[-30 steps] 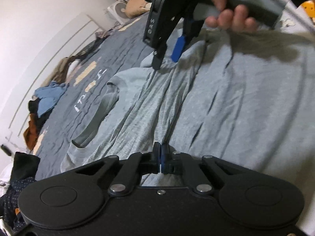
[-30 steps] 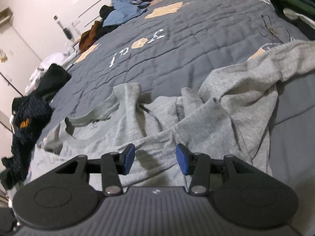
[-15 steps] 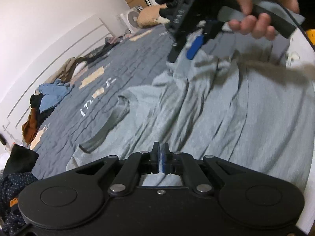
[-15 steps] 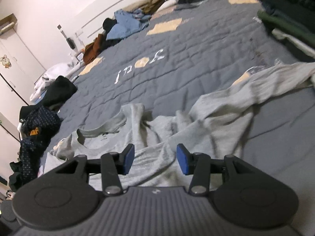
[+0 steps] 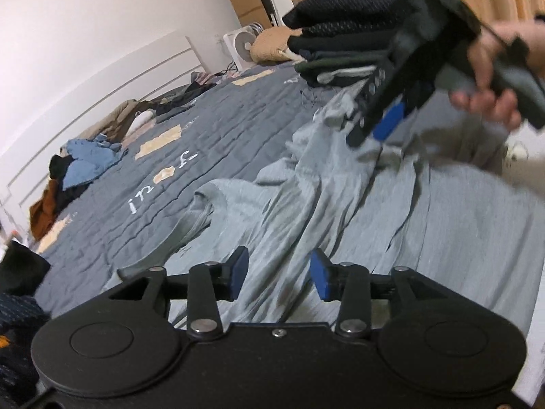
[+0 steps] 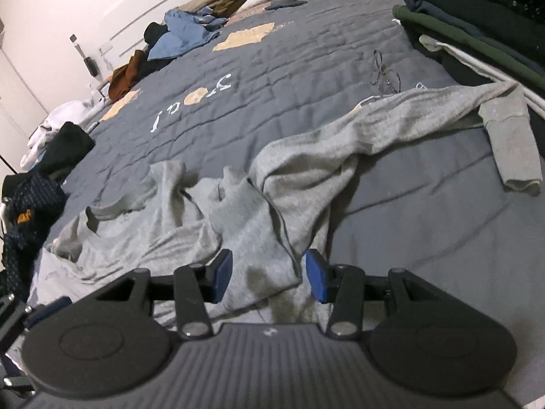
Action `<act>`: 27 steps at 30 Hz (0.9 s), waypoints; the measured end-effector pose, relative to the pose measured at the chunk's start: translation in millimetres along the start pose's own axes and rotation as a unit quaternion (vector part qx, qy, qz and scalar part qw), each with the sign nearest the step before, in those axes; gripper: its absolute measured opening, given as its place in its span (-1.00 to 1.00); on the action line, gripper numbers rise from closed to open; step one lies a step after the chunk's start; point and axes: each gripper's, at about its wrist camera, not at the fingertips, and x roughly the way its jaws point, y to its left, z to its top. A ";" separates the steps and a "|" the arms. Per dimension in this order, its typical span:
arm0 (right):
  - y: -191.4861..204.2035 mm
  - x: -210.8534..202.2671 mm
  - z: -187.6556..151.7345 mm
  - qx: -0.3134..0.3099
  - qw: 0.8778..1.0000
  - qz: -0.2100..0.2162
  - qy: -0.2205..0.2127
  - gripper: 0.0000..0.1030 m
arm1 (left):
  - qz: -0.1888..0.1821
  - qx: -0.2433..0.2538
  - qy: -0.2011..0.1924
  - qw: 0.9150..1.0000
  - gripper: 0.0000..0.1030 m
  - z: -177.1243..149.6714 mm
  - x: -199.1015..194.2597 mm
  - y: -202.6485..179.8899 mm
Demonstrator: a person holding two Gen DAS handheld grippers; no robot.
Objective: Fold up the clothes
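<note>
Grey long-sleeve shirt point(image 6: 238, 211) is lying rumpled on the dark quilted bedspread point(image 6: 272, 78), collar off to the left, body all bunched, one sleeve point(image 6: 425, 109) stretched out right with its cuff folded over.

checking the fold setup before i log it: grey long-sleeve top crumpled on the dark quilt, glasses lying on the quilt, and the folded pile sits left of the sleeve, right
Not quite. The folded pile sits to the right of the sleeve, at the right edge of the right wrist view, not the left. The rest holds: the grey long-sleeve top lies crumpled on the dark quilt, and the glasses lie on the quilt.
</note>
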 end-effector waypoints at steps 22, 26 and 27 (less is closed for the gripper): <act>-30.7 -16.0 1.8 0.094 0.993 0.062 -0.021 -0.93 | 0.014 0.117 0.020 0.993 -0.85 -5.6 57.0 -56.7; -24.5 -7.1 -4.2 0.068 0.996 0.050 0.004 -0.79 | 0.001 0.113 0.012 0.993 -0.95 1.1 52.6 -59.5; -24.0 -4.7 -5.1 0.068 0.997 0.048 0.008 -0.72 | -0.004 0.109 0.010 0.994 -0.96 3.0 50.8 -59.1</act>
